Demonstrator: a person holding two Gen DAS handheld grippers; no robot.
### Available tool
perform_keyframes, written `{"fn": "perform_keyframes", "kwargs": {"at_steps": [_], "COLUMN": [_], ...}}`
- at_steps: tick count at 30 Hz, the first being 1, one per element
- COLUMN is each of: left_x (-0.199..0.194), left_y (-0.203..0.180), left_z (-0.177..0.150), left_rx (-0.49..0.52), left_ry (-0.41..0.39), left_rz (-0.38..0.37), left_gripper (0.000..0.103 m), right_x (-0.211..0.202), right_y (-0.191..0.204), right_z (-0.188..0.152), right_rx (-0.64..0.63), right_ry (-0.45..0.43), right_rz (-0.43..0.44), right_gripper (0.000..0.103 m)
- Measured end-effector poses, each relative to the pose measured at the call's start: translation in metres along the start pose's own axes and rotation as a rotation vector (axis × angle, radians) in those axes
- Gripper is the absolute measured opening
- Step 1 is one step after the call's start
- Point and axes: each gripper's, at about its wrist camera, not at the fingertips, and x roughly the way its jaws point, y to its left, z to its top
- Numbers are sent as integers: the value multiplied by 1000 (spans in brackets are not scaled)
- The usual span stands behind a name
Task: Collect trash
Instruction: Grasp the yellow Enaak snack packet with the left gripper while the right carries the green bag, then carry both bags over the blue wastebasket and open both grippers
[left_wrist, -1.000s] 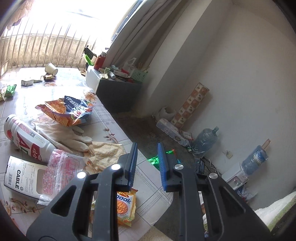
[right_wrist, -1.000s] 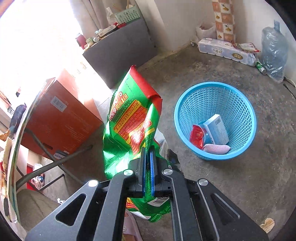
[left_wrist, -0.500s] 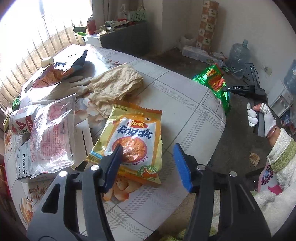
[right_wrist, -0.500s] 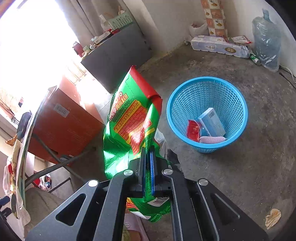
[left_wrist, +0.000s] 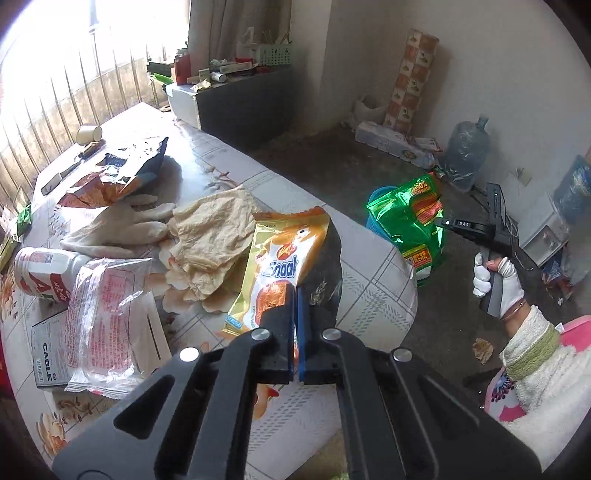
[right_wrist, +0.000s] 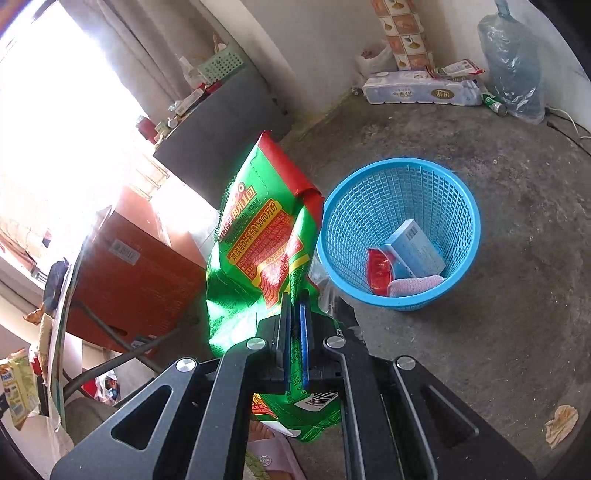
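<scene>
Between the pressed-together fingers of the left tool, one orange snack packet is clamped, lifted off the surface. Beyond and left of it lie one glove, one crumpled paper, one bottle. Right tool grips one green bag; right of it, one blue basket holds three items.

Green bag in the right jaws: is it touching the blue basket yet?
Apart. Right wrist view shows the green bag held in the air, beside the blue basket on the floor.
</scene>
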Motion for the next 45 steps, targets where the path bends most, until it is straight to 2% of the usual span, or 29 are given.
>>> {"fn": "perform_keyframes", "kwargs": {"at_steps": [2,5,9,12,14,17,20,22,23,24,25,26,27,28,30,36,41,45], "left_x": [1,21,93,155,199,271,334,370,386,399,409,417,421,423,423,400,351,301], "left_y": [-14,-40,-80,-120,-145,-174,-195,-205,-208,-211,-213,-214,-213,-211,-203,-177,-149,-126], "left_z": [26,70,124,153,166,178,181,183,185,186,186,186,187,186,183,197,217,227], "left_rx": [25,48,36,91,100,52,3,-60,-85,-103,-120,-140,-160,-174,-200,-204,-204,-184], "left_ry": [-36,-44,53,120,185,285,357,399,410,417,421,412,398,397,412,365,288,212], "left_rz": [-62,-188,-323,-337,-375,-412,-403,-422,-419,-422,-409,-380,-365,-365,-371,-400,-441,-464], "left_gripper": [0,0,0,0,1,1,1,1,10,19,42,54,54,54,56,56,57,62], "right_x": [-5,-12,-18,-13,-7,4,18,29,35,42,50,59,69,78,91,95,82,73], "right_y": [-10,-30,-62,-87,-102,-120,-132,-135,-138,-141,-144,-146,-147,-148,-149,-154,-151,-144], "right_z": [7,18,30,38,44,53,65,74,79,83,87,89,91,93,91,73,67,67], "right_rx": [29,88,195,289,346,425,483,498,507,515,524,525,516,504,495,509,454,388], "right_ry": [-21,-57,-93,-98,-99,-108,-114,-119,-118,-115,-107,-93,-74,-53,-26,-13,-26,-28], "right_rz": [-11,-33,-83,-127,-146,-155,-177,-203,-204,-195,-189,-179,-165,-164,-194,-208,-234,-251], "right_gripper": [4,4,4,4,4,4,5,6,7,15,21,22,24,29,35,35,35,35]}}
